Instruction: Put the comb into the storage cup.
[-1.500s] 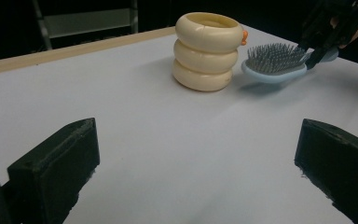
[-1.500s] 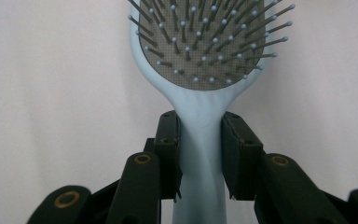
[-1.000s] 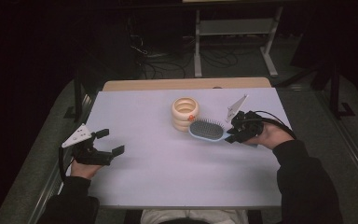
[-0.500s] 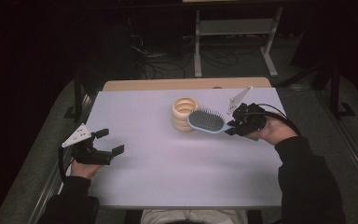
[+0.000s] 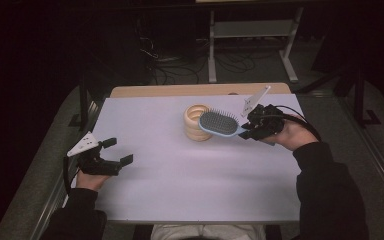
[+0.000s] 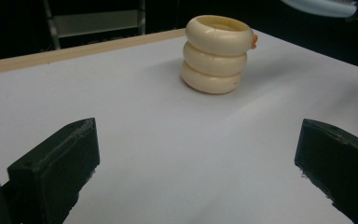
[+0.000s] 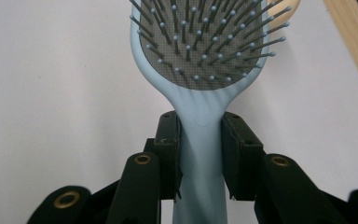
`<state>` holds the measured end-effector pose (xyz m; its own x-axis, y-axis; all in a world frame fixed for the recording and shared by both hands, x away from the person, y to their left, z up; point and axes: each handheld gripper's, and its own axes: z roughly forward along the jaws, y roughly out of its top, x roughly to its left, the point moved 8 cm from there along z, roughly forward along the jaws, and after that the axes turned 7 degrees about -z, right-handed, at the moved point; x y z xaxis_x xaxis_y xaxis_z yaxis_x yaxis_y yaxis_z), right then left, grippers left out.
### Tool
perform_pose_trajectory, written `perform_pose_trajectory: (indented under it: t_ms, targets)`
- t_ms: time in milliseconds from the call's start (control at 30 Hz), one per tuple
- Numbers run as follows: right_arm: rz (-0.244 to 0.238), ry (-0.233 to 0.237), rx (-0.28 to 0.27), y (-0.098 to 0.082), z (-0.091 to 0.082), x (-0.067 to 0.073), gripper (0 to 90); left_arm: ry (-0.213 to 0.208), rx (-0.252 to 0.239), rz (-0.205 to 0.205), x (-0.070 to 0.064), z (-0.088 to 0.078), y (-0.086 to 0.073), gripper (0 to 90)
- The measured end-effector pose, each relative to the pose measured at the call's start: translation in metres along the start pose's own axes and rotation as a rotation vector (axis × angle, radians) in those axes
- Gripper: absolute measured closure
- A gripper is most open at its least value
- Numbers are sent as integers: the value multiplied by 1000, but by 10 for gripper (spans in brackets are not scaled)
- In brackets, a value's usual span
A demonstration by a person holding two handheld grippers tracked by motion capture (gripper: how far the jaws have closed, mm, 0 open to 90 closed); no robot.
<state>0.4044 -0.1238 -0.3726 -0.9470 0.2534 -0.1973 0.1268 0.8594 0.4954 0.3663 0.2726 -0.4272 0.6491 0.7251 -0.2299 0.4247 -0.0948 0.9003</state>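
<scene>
High view, near edge: left claw (image 5: 114,151) sits low over the white tabletop (image 5: 180,185) at the left side, jaws wide apart, nothing between them. Farther back on the right, right claw (image 5: 245,131) is clamped on the handle of a light blue hairbrush (image 5: 219,123), bristles up, lifted off the tabletop. Brush head hangs over the cream ringed cup (image 5: 196,122) standing mid-tabletop toward the far edge.
</scene>
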Motion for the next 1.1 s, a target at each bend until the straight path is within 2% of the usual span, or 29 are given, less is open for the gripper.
perform_pose_trajectory:
  t_ms: [133,333,667,800,1100]
  targets:
    - [-13,-12,-17,8,-4,-1,685,-4,0,4,-1,1,1,0]
    - [-30,-1,-25,21,-6,1,685,-5,-8,5,-1,0,3,0]
    - [-55,-19,-39,40,-7,0,685,1,12,12,0,3,11,0]
    - [-56,-32,-61,47,-9,-1,685,-13,6,15,-4,4,18,0]
    - [-65,-48,-73,55,-11,-3,685,-42,35,51,-19,16,35,0]
